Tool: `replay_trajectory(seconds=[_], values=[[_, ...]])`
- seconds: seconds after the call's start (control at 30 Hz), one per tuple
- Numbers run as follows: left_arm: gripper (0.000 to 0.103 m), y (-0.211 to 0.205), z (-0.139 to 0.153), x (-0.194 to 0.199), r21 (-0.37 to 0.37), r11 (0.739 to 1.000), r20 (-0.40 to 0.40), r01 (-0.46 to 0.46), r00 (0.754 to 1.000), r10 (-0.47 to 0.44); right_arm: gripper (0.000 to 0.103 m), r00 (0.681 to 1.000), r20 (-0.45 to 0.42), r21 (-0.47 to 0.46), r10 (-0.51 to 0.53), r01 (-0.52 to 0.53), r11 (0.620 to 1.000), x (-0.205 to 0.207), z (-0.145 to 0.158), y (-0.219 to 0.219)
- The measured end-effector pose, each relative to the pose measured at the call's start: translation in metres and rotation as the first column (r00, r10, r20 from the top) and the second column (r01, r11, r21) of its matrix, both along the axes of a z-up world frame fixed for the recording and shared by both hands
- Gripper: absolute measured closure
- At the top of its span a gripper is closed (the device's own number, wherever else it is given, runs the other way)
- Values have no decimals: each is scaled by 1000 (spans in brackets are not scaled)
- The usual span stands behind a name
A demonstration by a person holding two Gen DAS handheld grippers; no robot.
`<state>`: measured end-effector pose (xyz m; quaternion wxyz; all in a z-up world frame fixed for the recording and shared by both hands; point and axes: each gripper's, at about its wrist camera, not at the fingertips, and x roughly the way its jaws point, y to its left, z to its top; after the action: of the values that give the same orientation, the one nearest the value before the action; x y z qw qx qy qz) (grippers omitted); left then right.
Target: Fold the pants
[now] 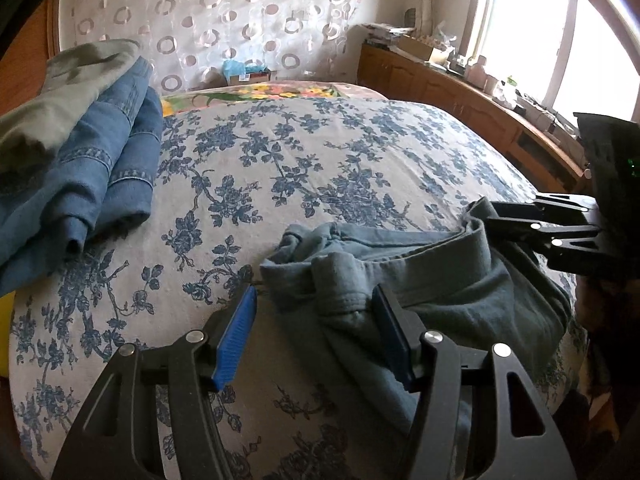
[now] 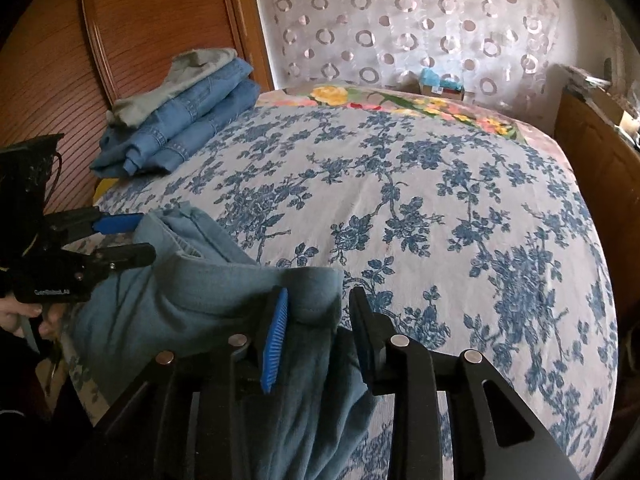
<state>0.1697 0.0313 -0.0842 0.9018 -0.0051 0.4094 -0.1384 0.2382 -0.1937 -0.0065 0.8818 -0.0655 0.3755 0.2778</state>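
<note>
Grey-blue pants (image 1: pixel 460 280) lie bunched at the near edge of the bed, waistband facing away from me. My left gripper (image 1: pixel 314 296) straddles the left end of the waistband. Its blue pads stand wide apart and the left pad is clear of the cloth. In the right wrist view the pants (image 2: pixel 180 292) run from the left gripper (image 2: pixel 148 236) to my right gripper (image 2: pixel 320 292). The right end of the cloth lies between the right gripper's jaws, with a gap at the right finger. The right gripper (image 1: pixel 490 216) also shows at the waistband's right corner.
A stack of folded blue jeans with a grey-green garment on top (image 1: pixel 100 152) (image 2: pixel 180 120) sits at the far left of the floral bed cover (image 1: pixel 320 160). Wooden cabinets (image 1: pixel 460 92) run under the window on the right. A hand (image 2: pixel 24 316) holds the left gripper.
</note>
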Motion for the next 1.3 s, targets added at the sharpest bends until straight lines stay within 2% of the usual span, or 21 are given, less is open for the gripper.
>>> replay_trajectory(seconds=[0.1,0.2,0.23,0.27,0.4,0.53,0.67,0.77,1.03,1.3], values=[[42,0,0,0,1,1000,0,0,1000,0,71,1000,-14,14,22,-21,1000,4,-3,3],[41,1,-1,-1,3,1000,10,4,1000,-4,88,999,-13,36,35,-34,999,6,-3,-1],[41,1,-1,-1,1,1000,12,5,1000,-5,89,1000,9,37,22,-22,999,4,0,-4],[41,2,-2,-1,-2,1000,13,5,1000,-5,89,1000,27,36,-2,1,999,3,2,-7],[40,1,-3,-1,-6,1000,15,7,1000,-7,88,1000,-6,42,-31,31,999,6,-4,-13],[40,2,-3,-2,-13,1000,13,5,1000,-5,74,998,-12,39,-55,56,998,4,-5,-16],[39,4,-4,-2,-28,1000,7,3,1000,-2,71,996,-20,78,-89,91,993,-9,1,-31],[31,6,-5,-1,-29,999,-2,-13,1000,13,71,993,-9,65,-120,120,991,-31,5,-40],[31,6,-5,-1,-29,999,-2,-14,1000,14,71,987,-34,66,-157,159,985,-88,4,-65],[31,6,-6,-2,-30,999,-2,-15,1000,14,71,991,-60,65,-123,127,990,-126,7,-66]])
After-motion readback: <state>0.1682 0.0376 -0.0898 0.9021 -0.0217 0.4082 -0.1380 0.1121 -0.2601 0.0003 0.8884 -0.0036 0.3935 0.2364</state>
